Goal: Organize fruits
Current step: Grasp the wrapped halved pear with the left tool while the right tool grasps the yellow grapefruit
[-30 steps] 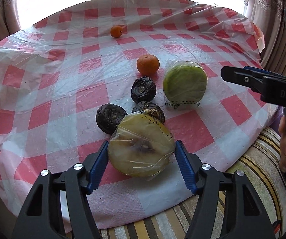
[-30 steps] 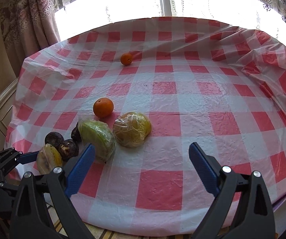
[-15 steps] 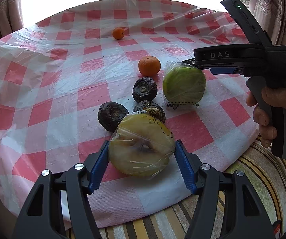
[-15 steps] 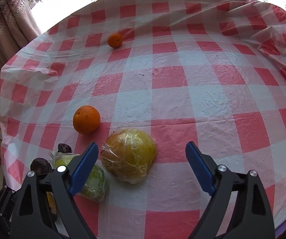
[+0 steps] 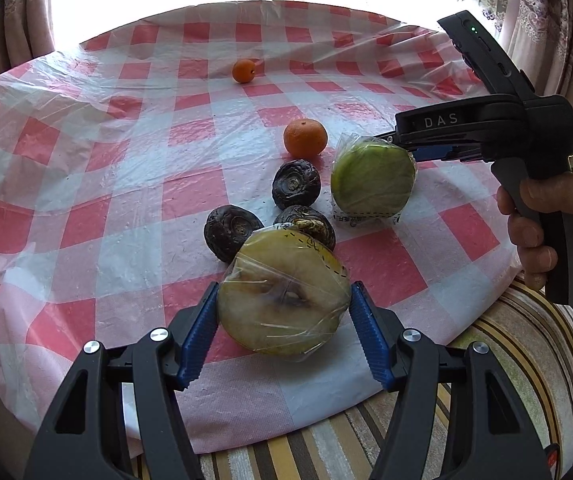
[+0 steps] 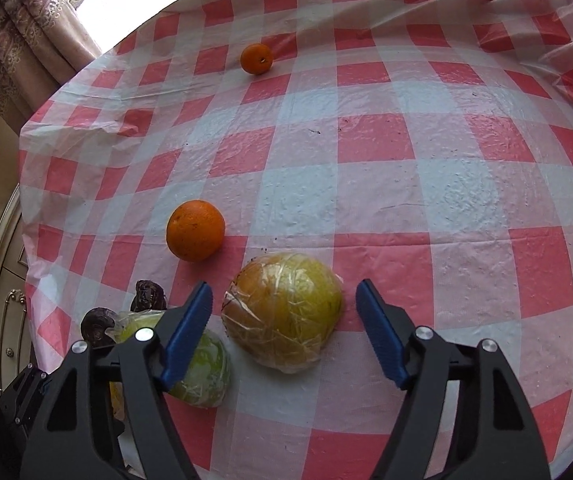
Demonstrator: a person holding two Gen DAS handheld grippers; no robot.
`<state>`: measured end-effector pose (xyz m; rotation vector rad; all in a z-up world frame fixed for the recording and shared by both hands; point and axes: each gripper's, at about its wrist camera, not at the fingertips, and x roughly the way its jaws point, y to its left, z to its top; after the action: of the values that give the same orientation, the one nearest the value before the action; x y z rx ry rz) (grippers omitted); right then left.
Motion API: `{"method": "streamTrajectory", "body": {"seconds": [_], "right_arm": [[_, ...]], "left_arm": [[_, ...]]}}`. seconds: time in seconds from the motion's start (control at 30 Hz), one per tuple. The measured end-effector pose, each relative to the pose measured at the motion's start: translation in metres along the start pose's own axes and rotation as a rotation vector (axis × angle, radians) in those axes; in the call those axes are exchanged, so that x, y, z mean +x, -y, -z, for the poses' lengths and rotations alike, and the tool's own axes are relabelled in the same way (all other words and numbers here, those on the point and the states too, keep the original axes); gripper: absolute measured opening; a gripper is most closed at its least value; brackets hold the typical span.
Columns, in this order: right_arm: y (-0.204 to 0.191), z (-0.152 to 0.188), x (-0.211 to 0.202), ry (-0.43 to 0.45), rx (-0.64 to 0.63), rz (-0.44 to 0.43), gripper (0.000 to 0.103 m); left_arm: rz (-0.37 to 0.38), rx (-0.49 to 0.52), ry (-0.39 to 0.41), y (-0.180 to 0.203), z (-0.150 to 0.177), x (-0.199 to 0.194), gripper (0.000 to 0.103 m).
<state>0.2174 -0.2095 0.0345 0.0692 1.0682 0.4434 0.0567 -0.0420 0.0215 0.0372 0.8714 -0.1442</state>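
My left gripper (image 5: 284,288) is shut on a plastic-wrapped yellow-brown half fruit (image 5: 282,312), held low over the near table edge. Just beyond it lie three dark wrinkled fruits (image 5: 296,184), a wrapped green fruit (image 5: 370,180) and an orange (image 5: 305,138). A smaller orange (image 5: 243,71) sits far back. My right gripper (image 6: 284,286) straddles a wrapped yellow round fruit (image 6: 282,312). Its jaws are closing, with a thin gap still showing at each pad. The green fruit (image 6: 202,368) lies under its left finger, and the orange (image 6: 195,230) is beyond.
A red-and-white checked plastic cloth (image 6: 406,160) covers the round table. A hand (image 5: 546,220) holds the right gripper's handle at the right edge. A striped cushion (image 5: 526,360) lies below the table edge. A cabinet (image 6: 2,280) stands to the left, and curtains hang behind.
The right gripper swung in over the table, dropped around the yellow wrapped fruit, and its jaws narrowed. The left gripper kept still with the half fruit.
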Motion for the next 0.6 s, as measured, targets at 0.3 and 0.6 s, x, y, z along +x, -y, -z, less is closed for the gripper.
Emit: {"method": "streamTrajectory", "body": {"seconds": [0.3,0.6], "right_arm": [[-0.008,0.013,-0.015,0.042,-0.112,0.172,0.061],[-0.007,0.036,-0.014,0.065,-0.214,0.319,0.081]], "left_arm": [[0.008,-0.012,0.000,-0.001,0.002,-0.001,0.062],[0.010,-0.004,0.000,0.000,0.002,0.000,0.062]]}}
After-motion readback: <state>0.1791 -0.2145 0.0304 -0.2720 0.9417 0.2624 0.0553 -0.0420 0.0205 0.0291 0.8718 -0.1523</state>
